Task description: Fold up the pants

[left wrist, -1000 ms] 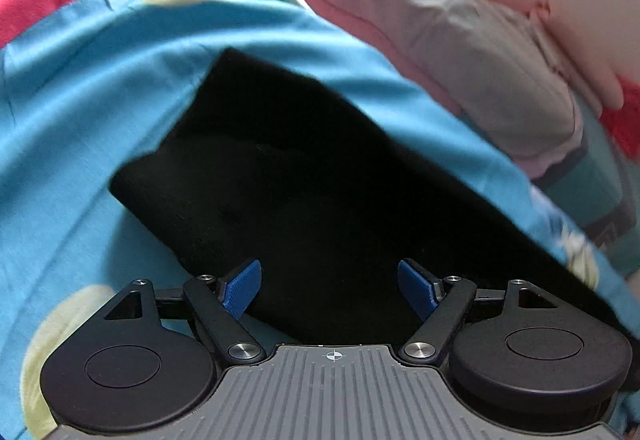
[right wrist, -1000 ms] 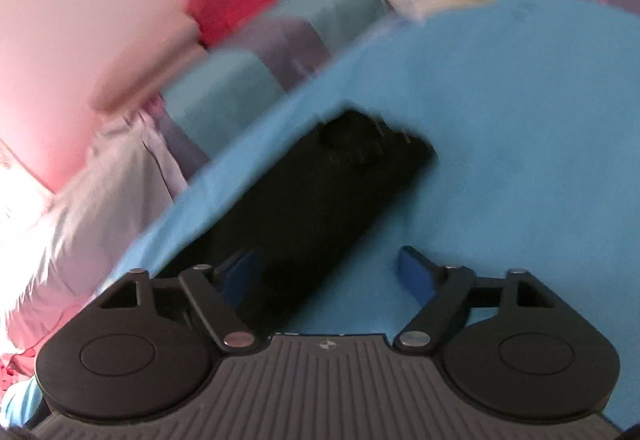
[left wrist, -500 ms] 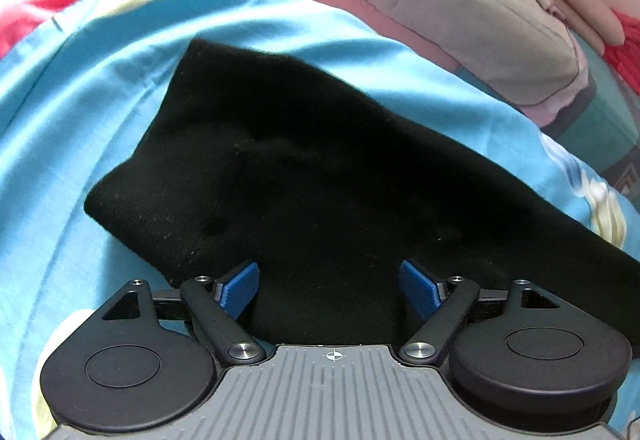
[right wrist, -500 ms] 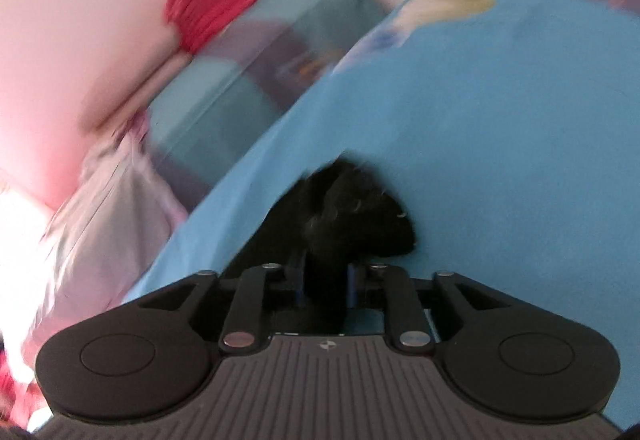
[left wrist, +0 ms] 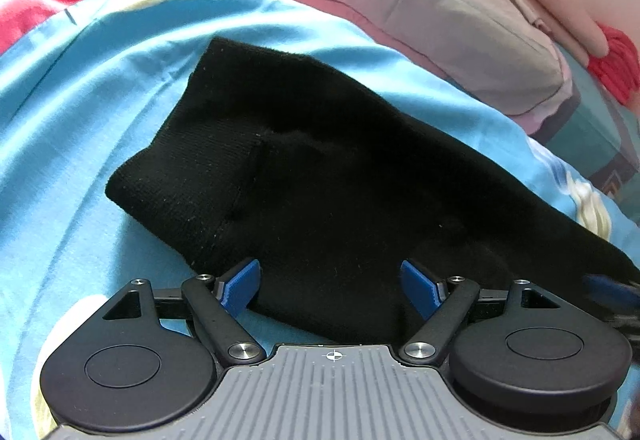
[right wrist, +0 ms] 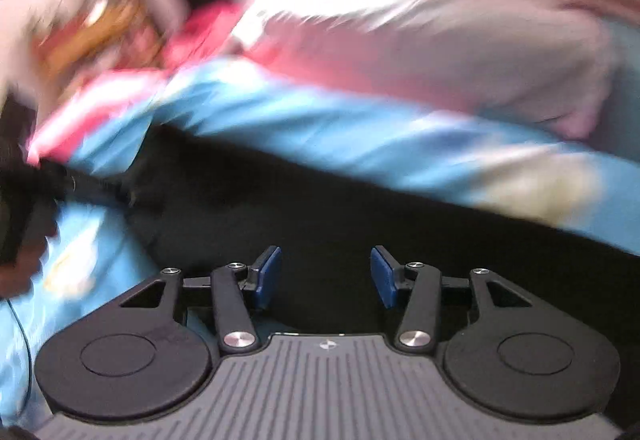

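The black pants [left wrist: 340,176] lie on the blue bed sheet [left wrist: 80,128], waistband toward 10 o'clock. Left gripper [left wrist: 330,286] and right gripper [right wrist: 325,276] both have wide, empty jaws. The knit looks soft and limp; I would pinch a hem edge.

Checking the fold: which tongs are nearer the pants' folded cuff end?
Left. The left tongs hang open beside the folded cuff end; the right tongs hang open farther along the black pants.

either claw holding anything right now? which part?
Nothing held. Left claw is open over the black pants; right claw is open too, its blue fingers apart above the pants with no fabric pinched between them.
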A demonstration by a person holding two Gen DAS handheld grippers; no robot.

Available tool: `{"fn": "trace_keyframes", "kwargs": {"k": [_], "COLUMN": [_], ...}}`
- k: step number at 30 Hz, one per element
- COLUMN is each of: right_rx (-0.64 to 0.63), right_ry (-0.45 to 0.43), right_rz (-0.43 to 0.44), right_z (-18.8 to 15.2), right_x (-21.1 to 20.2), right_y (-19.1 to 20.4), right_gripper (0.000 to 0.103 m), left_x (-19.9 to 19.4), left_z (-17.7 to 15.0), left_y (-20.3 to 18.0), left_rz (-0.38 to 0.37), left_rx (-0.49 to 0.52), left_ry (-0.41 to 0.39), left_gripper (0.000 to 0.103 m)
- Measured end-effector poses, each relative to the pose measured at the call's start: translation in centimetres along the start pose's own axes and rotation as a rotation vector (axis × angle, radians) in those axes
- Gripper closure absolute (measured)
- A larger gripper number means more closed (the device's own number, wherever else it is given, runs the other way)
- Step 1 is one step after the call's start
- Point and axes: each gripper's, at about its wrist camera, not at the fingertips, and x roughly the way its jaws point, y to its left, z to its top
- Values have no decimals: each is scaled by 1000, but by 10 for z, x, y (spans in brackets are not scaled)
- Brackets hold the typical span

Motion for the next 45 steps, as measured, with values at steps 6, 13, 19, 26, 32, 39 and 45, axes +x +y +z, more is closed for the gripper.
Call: {"fn": "trace_keyframes", "kwargs": {"k": [6, 13, 19, 26, 32, 39, 45], "right_rx": [-91, -473, -559, -571, -516, -302, -116], "right_ry": [-192, -140, -120, -200, -31, -174, -108], "right_rz": [-163, 38, 26, 276, 151, 154, 101], "right_z": [52, 89, 110, 118, 118, 133, 78], "right_x": [1, 66, 136, 92, 170, 117, 66], "right_y": [32, 140, 193, 194, 176, 148, 103], "right_gripper": [47, 41, 86, 98, 92, 74, 73], "left_x": [-24, -33, -46, -58, -57, -60, -23], "left_z": [-20, -44, -56, -63, -54, -20, 33], "left_y": [28, 59, 76, 100, 95, 90, 65], "left_rz": [-56, -92, -75, -117, -104, -61, -88], "left_rx": [-38, -150, -152, -213, -199, -133, -71], "left_ry": [-26, -22, -30, -66, -59, -117, -113], "left_gripper": [0, 0, 0, 0, 0, 0, 0]}}
